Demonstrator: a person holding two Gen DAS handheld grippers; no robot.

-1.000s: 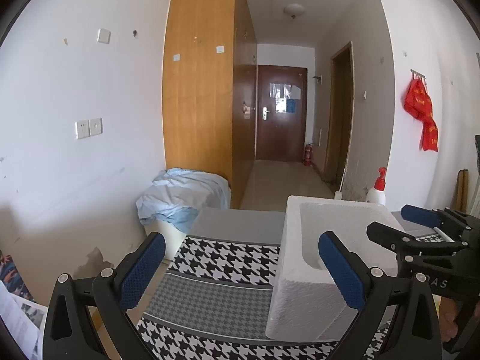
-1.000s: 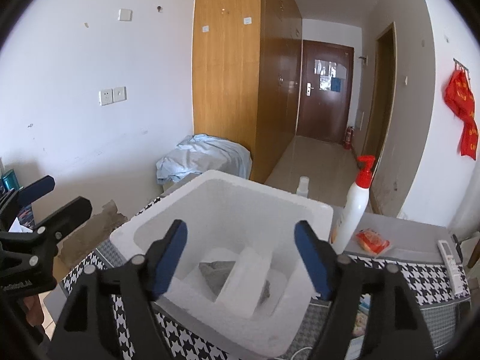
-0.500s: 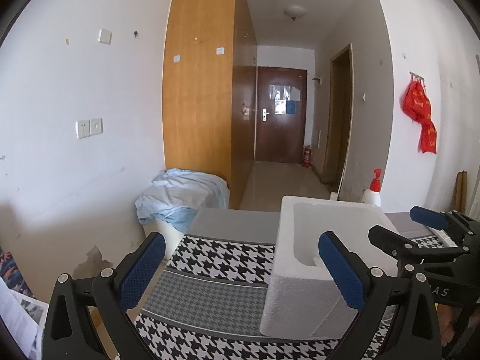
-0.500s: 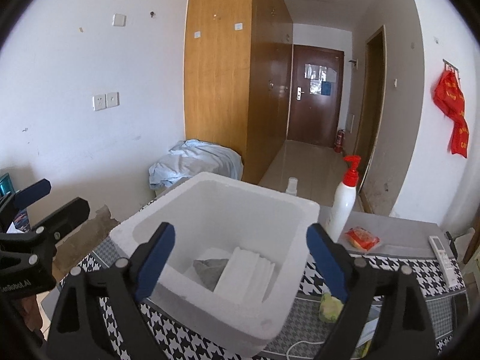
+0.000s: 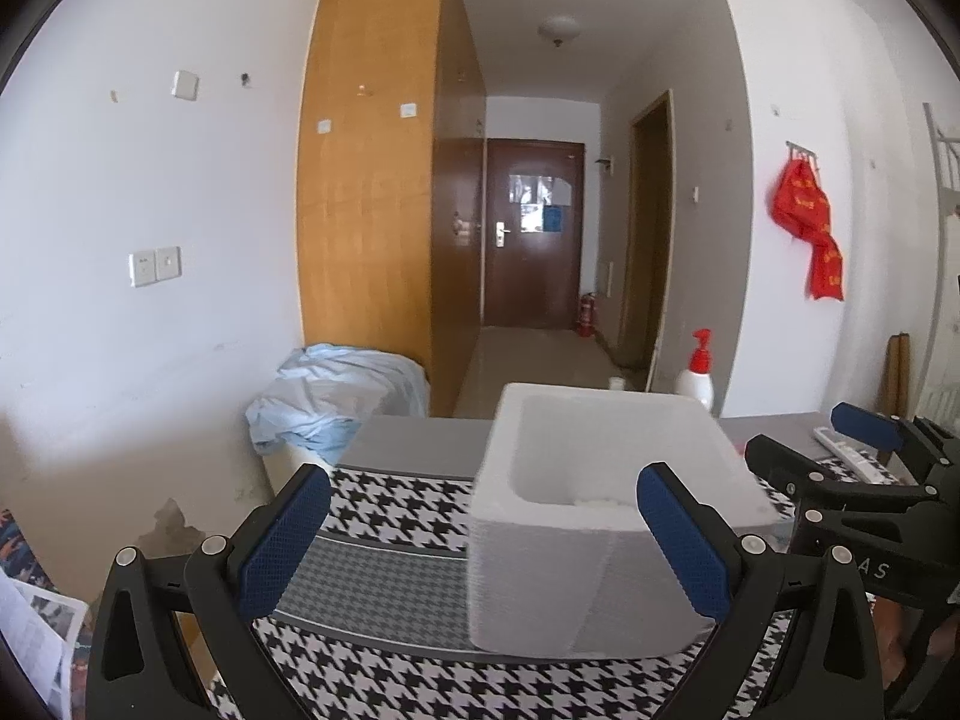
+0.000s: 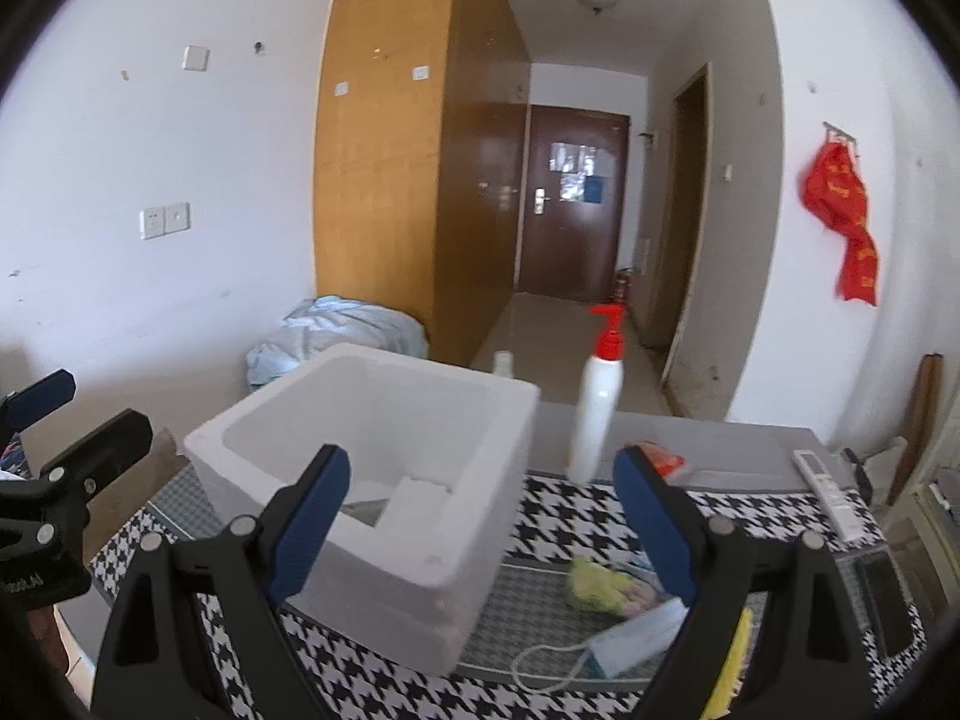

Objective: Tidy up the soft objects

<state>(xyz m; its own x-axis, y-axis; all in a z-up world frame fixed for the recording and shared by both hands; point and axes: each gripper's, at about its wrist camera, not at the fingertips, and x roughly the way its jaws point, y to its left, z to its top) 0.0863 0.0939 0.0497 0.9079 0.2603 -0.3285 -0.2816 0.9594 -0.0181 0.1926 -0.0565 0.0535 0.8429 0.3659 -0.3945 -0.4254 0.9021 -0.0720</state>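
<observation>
A white foam box [image 6: 384,480] stands on the houndstooth tablecloth [image 6: 576,516]; it also shows in the left wrist view [image 5: 600,534]. Inside it lie a white foam block [image 6: 414,498] and a grey soft item [image 6: 360,507]. A yellow soft object [image 6: 597,585], a blue face mask [image 6: 636,639] and a yellow strip [image 6: 735,660] lie on the cloth right of the box. My right gripper [image 6: 480,528] is open and empty, above the box's near right corner. My left gripper [image 5: 480,540] is open and empty, left of the box.
A white pump bottle with a red top [image 6: 597,402], a red packet [image 6: 663,459] and a remote control [image 6: 828,492] sit at the back right of the table. A dark phone [image 6: 885,600] lies at the right. A blue cloth heap [image 5: 336,396] lies beyond the table's far left edge.
Both grippers have pulled back and up from the box. The right gripper has opened wider and shifted right, bringing the soft objects on the cloth into view.
</observation>
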